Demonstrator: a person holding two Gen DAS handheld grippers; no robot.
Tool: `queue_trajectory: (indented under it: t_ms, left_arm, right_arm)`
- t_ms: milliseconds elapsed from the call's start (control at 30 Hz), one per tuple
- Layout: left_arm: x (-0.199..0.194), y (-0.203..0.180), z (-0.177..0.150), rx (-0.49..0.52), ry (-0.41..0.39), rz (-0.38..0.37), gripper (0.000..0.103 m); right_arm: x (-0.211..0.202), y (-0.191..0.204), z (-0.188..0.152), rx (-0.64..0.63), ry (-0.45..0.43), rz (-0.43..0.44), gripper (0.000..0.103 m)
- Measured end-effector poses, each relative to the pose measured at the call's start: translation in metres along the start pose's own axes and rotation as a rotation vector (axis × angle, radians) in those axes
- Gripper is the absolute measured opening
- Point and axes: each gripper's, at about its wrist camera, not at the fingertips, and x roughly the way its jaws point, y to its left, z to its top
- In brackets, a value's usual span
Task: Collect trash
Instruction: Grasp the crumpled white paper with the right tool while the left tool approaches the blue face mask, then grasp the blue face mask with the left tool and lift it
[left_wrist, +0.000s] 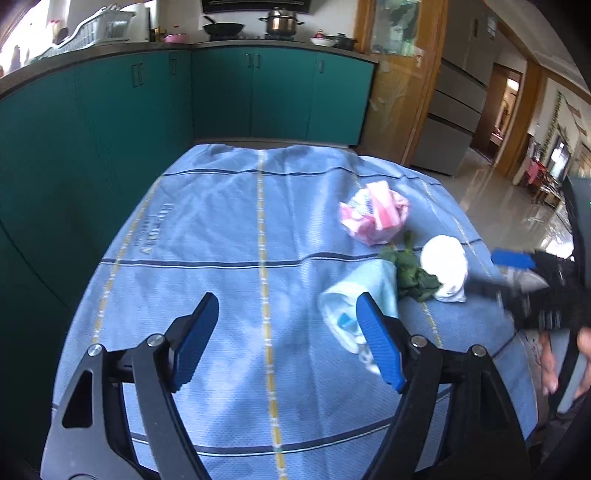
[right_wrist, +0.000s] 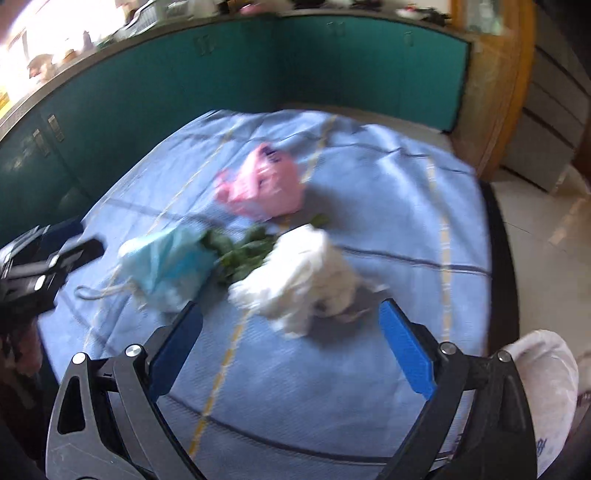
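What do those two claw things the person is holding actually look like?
Both look alike. The left claw has two flat, bright blue ribbed pads mounted on black angular linkage arms, joined by round silver pins, with triangular cut-outs in the outer plates. The right claw is the same build: blue pads on black arms with silver pins. No cables or sleeves show.

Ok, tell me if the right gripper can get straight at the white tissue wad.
Probably yes: the right gripper is open, and the white tissue wad lies just ahead with only bare cloth between them.
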Motion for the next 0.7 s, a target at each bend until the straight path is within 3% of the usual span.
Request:
queue_trajectory:
  t_ms: [133,200,267,367,567,667,700]
  left_arm:
    - [0.003,-0.018,-0.002,0.061,0.0,-0.025,0.082]
    - [0.004,-0.028,-0.002,0.104,-0.005,-0.012,0.084]
    - [0.003,-0.038,-0.001,0.151,-0.016,0.02,0.085]
    - [0.005,-0.047,0.0,0.201,-0.029,0.046,0.085]
    - [0.023,-0.065,0.005,0.244,-0.001,0.017,0.084]
    - [0.033,-0.076,0.001,0.281,0.025,0.015,0.066]
    - [0.036,-0.078,-0.001,0.287,0.037,0.01,0.056]
  right_arm:
    - [0.012,-0.022,0.012,0.152,-0.01,0.106,0.094]
    - [0.028,-0.018,0.016,0.164,0.015,0.092,0.09]
    - [0.041,-0.011,0.017,0.148,0.047,0.072,0.053]
    - [0.042,-0.008,0.007,0.135,0.046,0.05,0.046]
    - [0.009,-0.023,-0.012,0.143,0.007,0.02,0.045]
    - [-0.007,-0.034,-0.027,0.167,0.002,0.04,0.045]
    - [-0.012,-0.036,-0.034,0.174,0.003,0.045,0.045]
